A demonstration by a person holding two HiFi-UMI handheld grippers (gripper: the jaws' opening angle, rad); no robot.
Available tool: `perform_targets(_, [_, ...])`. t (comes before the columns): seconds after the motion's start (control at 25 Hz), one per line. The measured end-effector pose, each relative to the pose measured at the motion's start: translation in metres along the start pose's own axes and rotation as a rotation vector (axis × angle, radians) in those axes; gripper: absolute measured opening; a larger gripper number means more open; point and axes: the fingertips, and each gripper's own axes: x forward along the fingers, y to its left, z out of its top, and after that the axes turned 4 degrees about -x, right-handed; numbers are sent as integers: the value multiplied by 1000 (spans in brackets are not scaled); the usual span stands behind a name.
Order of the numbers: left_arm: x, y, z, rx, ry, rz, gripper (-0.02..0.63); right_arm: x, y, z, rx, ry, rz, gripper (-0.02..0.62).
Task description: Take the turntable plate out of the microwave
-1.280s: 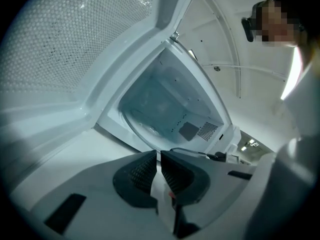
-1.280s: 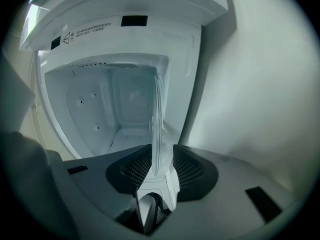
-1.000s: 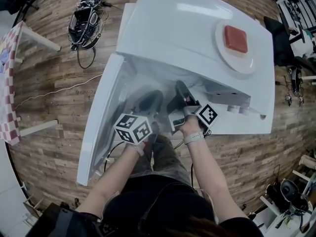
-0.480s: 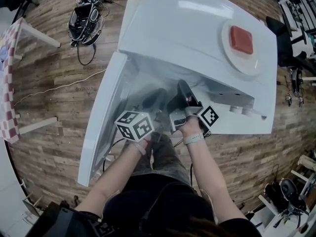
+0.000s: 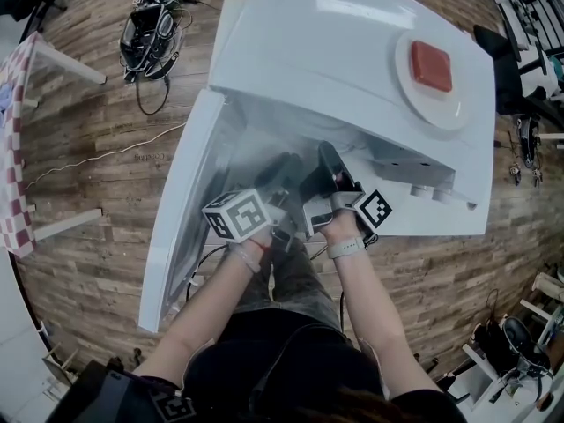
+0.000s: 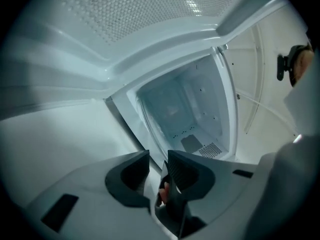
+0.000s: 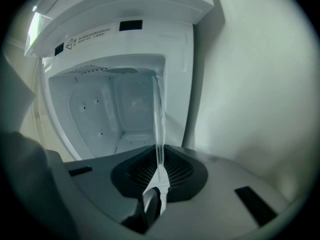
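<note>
Glass turntable plate (image 7: 159, 119), seen edge-on as a thin clear strip rising straight up from the jaws in the right gripper view. Placed at the mouth of the microwave (image 5: 352, 51), in front of the right side of the open cavity. Pinched at its near edge by the right gripper (image 7: 159, 166): jaws just drawn in from wide, now pressed on the glass from both sides, only the plate's thickness between the pads.

Just to the left, the left gripper (image 6: 158, 160), rolled over to one side, likewise nosed into the cavity mouth. Jaws a narrow gap apart, nothing clearly clamped (pale curved rim, perhaps the plate's, leading down toward the gap; contact impossible to judge).

Microwave door (image 5: 181, 210) swung wide open on the left, its dotted mesh across the top of the left gripper view. Two knobs (image 5: 425, 193) on the front panel, right of the cavity. On the microwave's top, far right, a white dish (image 5: 414, 91) with a red block (image 5: 431, 65) on it. All round, wooden floor (image 5: 88, 192), and on it, far left, a tangle of black gear and cable (image 5: 154, 29).
</note>
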Motion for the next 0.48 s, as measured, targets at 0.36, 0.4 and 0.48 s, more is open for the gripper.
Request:
perform_targets(0.36, [6, 3, 5, -136, -38, -40, 106, -6, 1, -4, 2, 7, 26, 49])
perform_targets(0.4, [7, 3, 6, -149, -44, -41, 106, -7, 1, -4, 3, 8, 27, 49])
perform_targets(0.48, [9, 3, 7, -169, -51, -42, 106, -9, 1, -3, 2, 8, 28, 49])
